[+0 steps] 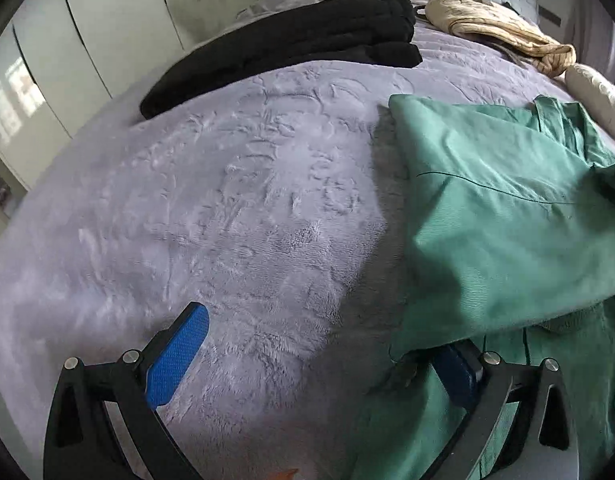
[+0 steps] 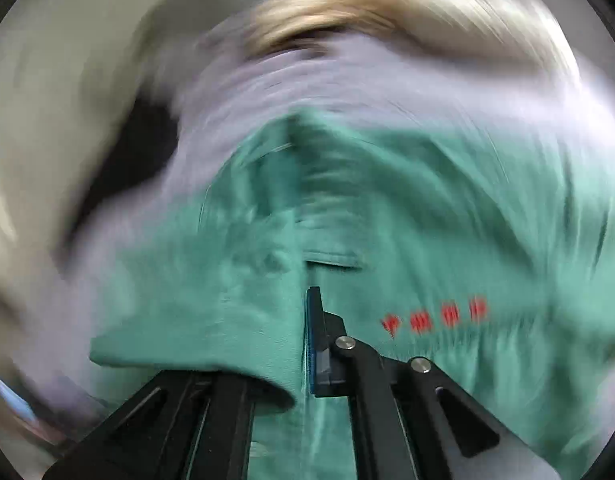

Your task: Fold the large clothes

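A large green garment (image 1: 487,208) lies partly folded on the right of the bed, one layer turned over another. My left gripper (image 1: 319,360) hangs open and wide over the lilac blanket at the garment's left edge. Its left pad (image 1: 179,356) is bare, and its right pad sits half under the green hem with nothing gripped. The right wrist view is heavily blurred. There my right gripper (image 2: 303,360) is shut on a fold of the green garment (image 2: 387,208). The cloth drapes over and hides its left finger. Red print (image 2: 435,316) shows on the fabric.
The bed's lilac fleece blanket (image 1: 227,200) spreads to the left of the garment. A stack of folded black clothes (image 1: 299,40) lies at the far side, with a beige garment (image 1: 499,28) and a white pillow (image 1: 599,92) at the far right. White wardrobe doors (image 1: 87,40) stand beyond the bed.
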The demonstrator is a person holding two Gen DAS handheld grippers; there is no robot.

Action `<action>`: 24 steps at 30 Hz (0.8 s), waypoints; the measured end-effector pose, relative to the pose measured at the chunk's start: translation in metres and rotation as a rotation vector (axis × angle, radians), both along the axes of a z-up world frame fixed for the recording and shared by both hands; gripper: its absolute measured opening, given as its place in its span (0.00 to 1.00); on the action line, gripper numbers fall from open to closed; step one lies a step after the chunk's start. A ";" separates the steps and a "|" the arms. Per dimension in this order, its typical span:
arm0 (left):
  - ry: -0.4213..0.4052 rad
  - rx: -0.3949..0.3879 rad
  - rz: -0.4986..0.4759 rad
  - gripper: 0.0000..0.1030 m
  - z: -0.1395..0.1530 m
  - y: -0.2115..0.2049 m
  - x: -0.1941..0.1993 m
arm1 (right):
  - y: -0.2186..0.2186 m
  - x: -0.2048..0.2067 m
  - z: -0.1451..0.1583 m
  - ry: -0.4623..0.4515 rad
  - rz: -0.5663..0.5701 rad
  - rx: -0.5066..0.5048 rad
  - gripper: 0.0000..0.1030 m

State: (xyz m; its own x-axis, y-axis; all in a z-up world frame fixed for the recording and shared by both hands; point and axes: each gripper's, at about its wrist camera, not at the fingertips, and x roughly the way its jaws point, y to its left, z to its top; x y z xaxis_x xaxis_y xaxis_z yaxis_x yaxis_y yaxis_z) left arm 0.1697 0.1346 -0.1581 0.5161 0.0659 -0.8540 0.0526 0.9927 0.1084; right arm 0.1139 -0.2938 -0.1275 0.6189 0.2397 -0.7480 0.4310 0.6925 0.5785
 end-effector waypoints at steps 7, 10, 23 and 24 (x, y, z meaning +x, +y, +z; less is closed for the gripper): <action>0.054 -0.016 -0.125 1.00 0.007 0.007 -0.003 | -0.055 -0.062 -0.056 -0.094 -0.357 0.518 0.64; 0.109 -0.060 -0.196 1.00 0.019 0.017 -0.014 | -0.056 -0.081 -0.059 -0.086 -0.427 0.602 0.68; 0.274 -0.355 -0.281 0.90 0.005 -0.021 0.124 | 0.235 0.034 -0.096 0.058 0.229 0.696 0.68; 0.287 -0.350 -0.289 0.78 0.000 -0.026 0.128 | 0.246 0.033 -0.099 0.051 0.227 0.681 0.68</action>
